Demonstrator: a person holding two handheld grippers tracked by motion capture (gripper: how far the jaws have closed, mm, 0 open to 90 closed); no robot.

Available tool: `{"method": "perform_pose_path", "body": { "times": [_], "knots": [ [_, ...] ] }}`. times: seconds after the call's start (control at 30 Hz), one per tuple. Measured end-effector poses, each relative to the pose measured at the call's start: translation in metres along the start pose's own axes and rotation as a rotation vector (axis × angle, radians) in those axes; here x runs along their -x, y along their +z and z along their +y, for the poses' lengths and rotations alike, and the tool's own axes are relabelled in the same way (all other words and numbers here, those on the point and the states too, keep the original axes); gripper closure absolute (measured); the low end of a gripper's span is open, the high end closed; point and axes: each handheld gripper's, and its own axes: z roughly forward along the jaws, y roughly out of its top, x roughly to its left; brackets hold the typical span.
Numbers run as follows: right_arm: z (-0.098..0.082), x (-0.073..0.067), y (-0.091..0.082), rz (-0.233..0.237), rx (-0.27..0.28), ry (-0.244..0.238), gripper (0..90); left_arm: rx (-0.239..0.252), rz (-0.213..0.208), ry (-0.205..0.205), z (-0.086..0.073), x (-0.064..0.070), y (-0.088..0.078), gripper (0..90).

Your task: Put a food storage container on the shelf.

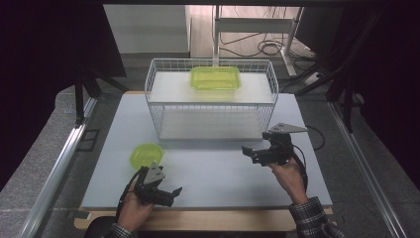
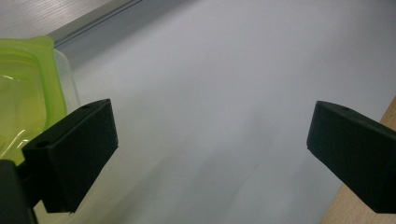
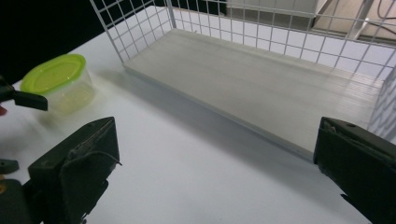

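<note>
So the left hand-held gripper (image 1: 167, 191) sat low near the front edge of the bench (image 1: 218, 173) with its jaws spread wide and nothing between them, and the small round tub (image 1: 146, 154) with the green lid stood just beside it, a bit further in. The right hand-held gripper (image 1: 253, 152) hovered over the bench in front of the wire rack (image 1: 163, 99), jaws spread as wide as they go and pinching nothing. Up on the rack's top shelf there was a bigger green-lidded box (image 1: 215, 79), well apart from both.
</note>
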Motion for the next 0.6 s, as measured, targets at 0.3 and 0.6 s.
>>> {"method": "perform_pose_path", "body": {
  "times": [0.3, 0.6],
  "knots": [
    [-0.022, -0.006, -0.002, -0.028, -0.005, -0.017, 0.0, -0.007, 0.000, 0.009, 0.000, 0.000, 0.000, 1.8],
    [-0.048, -0.009, -0.004, -0.050, -0.028, -0.028, 0.0, 0.003, 0.004, 0.016, 0.001, 0.001, -0.001, 1.6]
  ]
}}
